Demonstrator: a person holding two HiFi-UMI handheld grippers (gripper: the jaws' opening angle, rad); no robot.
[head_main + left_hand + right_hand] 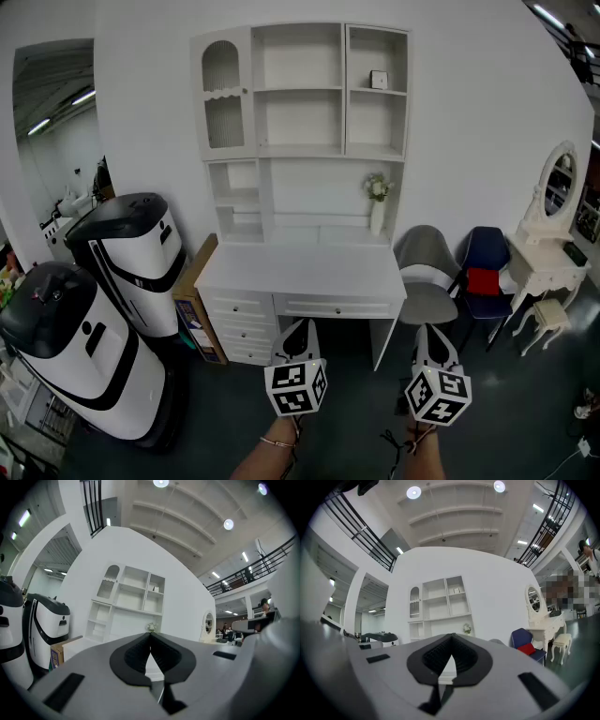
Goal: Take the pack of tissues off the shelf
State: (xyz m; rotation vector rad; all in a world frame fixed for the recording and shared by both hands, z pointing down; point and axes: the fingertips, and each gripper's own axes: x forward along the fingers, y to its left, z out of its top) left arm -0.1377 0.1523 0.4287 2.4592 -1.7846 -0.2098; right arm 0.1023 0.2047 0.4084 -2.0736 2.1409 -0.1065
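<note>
Item: pack of tissues
Look: small and squarish, with a pale face and a darker edge; any print is too small to read
Pose: upright, face turned out toward the room
Place: top right compartment of the white shelf unit, resting on that compartment's board, about midway across
Shelf unit: stands on a white desk against the wall

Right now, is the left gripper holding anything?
No, the jaws of the left gripper are closed together with nothing between them.
</note>
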